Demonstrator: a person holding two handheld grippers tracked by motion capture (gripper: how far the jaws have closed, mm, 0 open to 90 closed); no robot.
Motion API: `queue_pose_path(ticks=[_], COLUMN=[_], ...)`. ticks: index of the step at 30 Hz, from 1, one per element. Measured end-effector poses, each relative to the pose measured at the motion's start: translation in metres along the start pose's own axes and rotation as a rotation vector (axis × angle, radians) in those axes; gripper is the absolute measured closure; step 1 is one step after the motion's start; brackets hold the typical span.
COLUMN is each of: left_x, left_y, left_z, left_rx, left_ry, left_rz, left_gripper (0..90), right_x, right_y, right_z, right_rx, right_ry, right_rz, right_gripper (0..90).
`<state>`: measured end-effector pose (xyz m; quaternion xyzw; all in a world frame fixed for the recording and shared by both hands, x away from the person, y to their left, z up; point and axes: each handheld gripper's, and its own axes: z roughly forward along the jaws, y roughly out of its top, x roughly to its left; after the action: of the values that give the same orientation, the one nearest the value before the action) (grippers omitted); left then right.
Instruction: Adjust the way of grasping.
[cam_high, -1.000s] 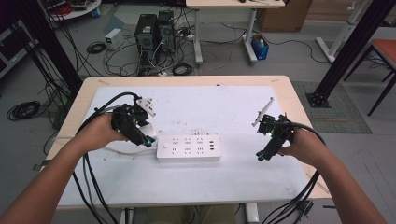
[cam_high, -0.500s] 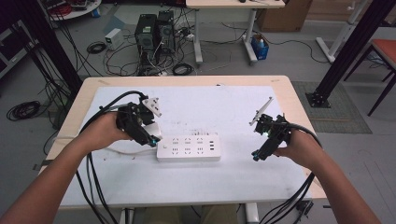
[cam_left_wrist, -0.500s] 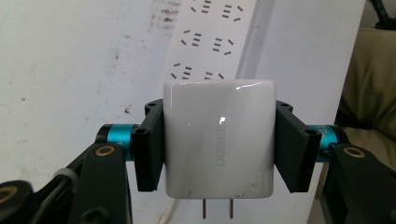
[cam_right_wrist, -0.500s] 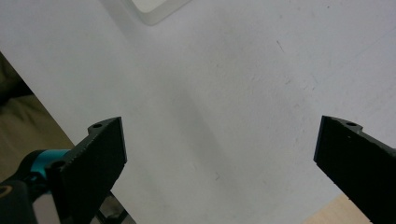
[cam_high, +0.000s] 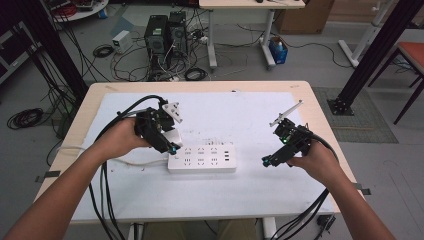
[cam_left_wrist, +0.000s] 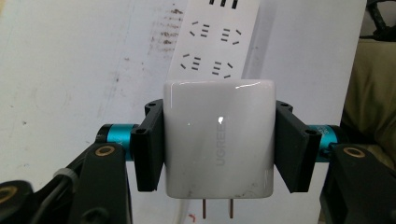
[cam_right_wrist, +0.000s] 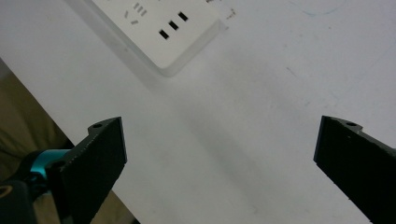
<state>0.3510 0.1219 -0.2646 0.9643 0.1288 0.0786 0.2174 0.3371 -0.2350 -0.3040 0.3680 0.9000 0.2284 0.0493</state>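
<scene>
Left gripper (cam_left_wrist: 218, 140): its two black pads clamp the flat sides of a white plug-in charger (cam_left_wrist: 218, 140); in the high view this gripper (cam_high: 167, 145) hangs just above the left end of the power strip.
Charger: a glossy white block with grey lettering on its face; two metal prongs stick out of its lower edge in the left gripper view. It is held clear of the table, and in the high view it shows as a white block (cam_high: 173, 137) at the gripper's tip.
Power strip (cam_high: 202, 158): white, lying flat across the middle of the table; its socket rows are empty, and so are the small slots near its right end. In the left gripper view the sockets (cam_left_wrist: 212, 39) lie beyond the charger.
Strip cable (cam_high: 142, 163): white, leaving the strip's left end along the table.
Right gripper (cam_high: 272, 161): jaws spread wide with nothing between them, held over bare table to the right of the strip, apart from it.
Right gripper view: the strip's slotted end (cam_right_wrist: 161, 32) lies ahead of the open jaws.
Table (cam_high: 250, 200): white top with a pale wooden rim.
</scene>
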Motion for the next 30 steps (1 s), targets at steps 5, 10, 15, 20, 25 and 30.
queue_pose_path(ticks=[5, 10, 15, 20, 25, 30], left_x=[-0.004, -0.007, -0.011, -0.017, -0.021, -0.025], left_y=[0.005, 0.012, 0.020, 0.030, 0.038, 0.046], left_z=[0.002, 0.008, 0.014, 0.020, 0.026, 0.030], left_rx=[-0.015, -0.012, -0.022, -0.035, -0.048, -0.060], left_ry=[-0.002, -0.013, -0.020, -0.035, -0.044, -0.050], left_rz=[0.013, 0.028, 0.043, 0.065, 0.089, 0.099], left_gripper=[42.4, 42.5, 42.5, 42.4, 42.4, 42.4], right_x=[-0.003, -0.007, -0.004, 0.002, 0.003, 0.004], right_y=[-0.005, -0.013, -0.013, -0.011, -0.009, -0.006], right_z=[0.004, 0.008, 0.011, 0.013, 0.020, 0.023], right_rx=[-0.084, -0.168, -0.201, -0.229, -0.277, -0.292], right_ry=[0.099, 0.190, 0.313, 0.421, 0.539, 0.581], right_rz=[0.116, 0.239, 0.296, 0.352, 0.425, 0.458], right_gripper=[1.7, 4.0, 4.0, 4.0, 4.0, 4.0])
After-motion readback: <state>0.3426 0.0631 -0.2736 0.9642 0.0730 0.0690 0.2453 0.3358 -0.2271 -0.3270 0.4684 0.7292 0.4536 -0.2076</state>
